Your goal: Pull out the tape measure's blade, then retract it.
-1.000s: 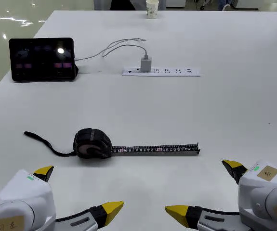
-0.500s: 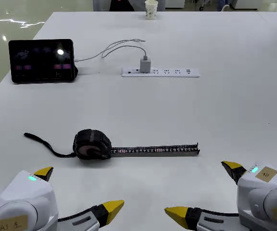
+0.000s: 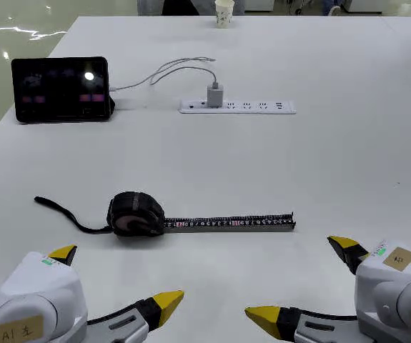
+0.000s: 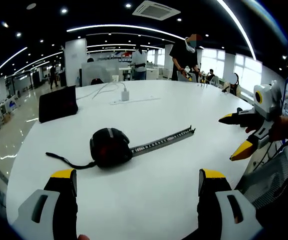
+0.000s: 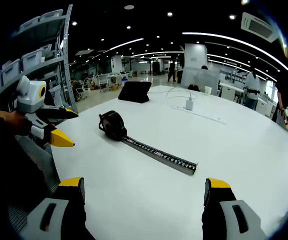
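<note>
Tape measure [image 3: 136, 214] lies on the table [image 3: 334, 157], blade [image 3: 230, 222] out, left gripper [image 3: 116, 275] and right gripper [image 3: 302, 278] spread wide nearby.

I see a big white table [image 3: 334, 164]. Low in the middle lies the black tape measure [image 3: 135, 214], with its blade [image 3: 230, 222] out flat to the right. A dark tablet [image 3: 61, 88] sits upper left, a white power strip [image 3: 237, 107] upper middle, and a paper cup [image 3: 224, 12] at the top edge.

In the head view the left tongs [image 3: 116, 276] sit at lower left and the right tongs [image 3: 303, 279] at lower right, each with yellow-tipped jaws spread wide.
</note>
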Action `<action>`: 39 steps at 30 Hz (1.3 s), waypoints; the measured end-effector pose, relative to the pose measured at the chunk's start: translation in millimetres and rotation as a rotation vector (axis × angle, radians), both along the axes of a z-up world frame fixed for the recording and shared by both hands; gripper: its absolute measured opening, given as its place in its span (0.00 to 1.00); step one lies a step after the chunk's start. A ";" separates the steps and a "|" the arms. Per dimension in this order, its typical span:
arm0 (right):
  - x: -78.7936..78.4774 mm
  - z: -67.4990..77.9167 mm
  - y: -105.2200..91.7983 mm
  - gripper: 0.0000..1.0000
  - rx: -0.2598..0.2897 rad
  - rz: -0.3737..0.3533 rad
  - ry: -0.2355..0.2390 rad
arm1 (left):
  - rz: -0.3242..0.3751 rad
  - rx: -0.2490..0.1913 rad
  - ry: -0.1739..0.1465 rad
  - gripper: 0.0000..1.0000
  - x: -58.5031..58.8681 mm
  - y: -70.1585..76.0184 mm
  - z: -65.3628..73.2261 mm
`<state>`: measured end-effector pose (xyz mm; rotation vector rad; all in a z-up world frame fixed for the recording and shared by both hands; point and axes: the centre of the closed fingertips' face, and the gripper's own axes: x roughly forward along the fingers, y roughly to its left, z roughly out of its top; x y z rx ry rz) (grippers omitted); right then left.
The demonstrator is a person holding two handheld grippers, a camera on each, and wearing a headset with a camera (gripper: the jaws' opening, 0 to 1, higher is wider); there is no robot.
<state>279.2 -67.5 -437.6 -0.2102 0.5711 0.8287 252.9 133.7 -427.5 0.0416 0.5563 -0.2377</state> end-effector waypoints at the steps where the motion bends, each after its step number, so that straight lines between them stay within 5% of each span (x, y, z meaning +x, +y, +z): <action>1: 0.7 -0.2 0.1 0.99 0.001 0.008 0.000 | 0.002 -0.002 0.000 0.99 1.4 0.0 -0.1; 29: 18.7 -15.2 -5.8 0.92 -0.024 0.263 0.039 | 0.052 -0.002 0.009 0.99 15.8 5.2 -7.7; 39: 25.2 -24.8 -10.9 0.85 -0.073 0.348 0.055 | 0.064 -0.005 0.018 0.99 27.0 8.4 -10.6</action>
